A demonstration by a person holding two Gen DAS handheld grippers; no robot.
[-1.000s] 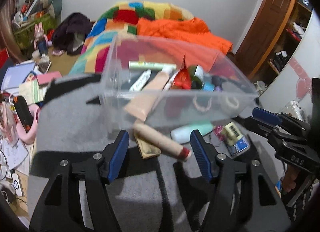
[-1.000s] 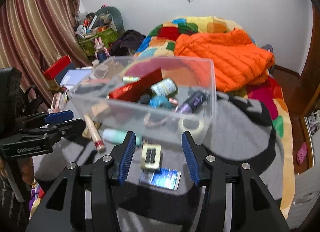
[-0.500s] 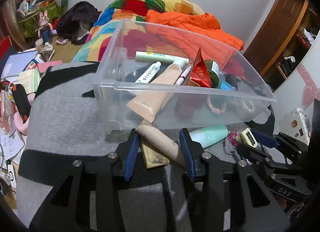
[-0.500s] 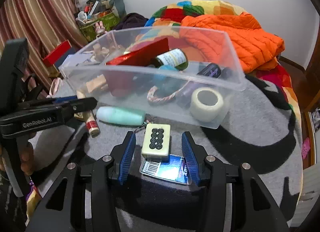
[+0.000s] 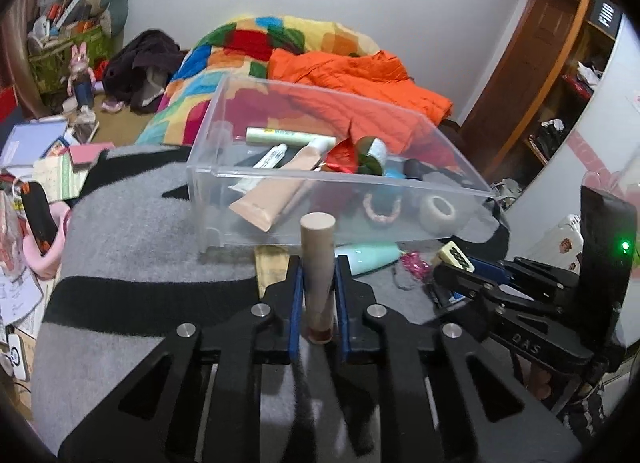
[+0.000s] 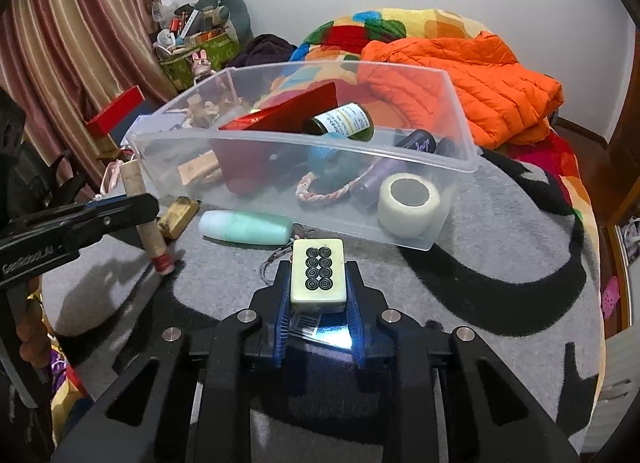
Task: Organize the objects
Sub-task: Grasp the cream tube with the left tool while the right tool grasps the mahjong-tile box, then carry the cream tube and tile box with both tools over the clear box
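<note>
Both grippers clamped: left gripper (image 5: 317,295) on beige tube (image 5: 317,263), right gripper (image 6: 318,303) on mahjong tile (image 6: 318,269).

My right gripper (image 6: 318,295) clamps the cream tile (image 6: 318,274) with 8 black rings, lifted over a blue card (image 6: 320,329). Ahead I see the clear bin (image 6: 304,151); a mint bottle (image 6: 246,227) lies against it.
</note>
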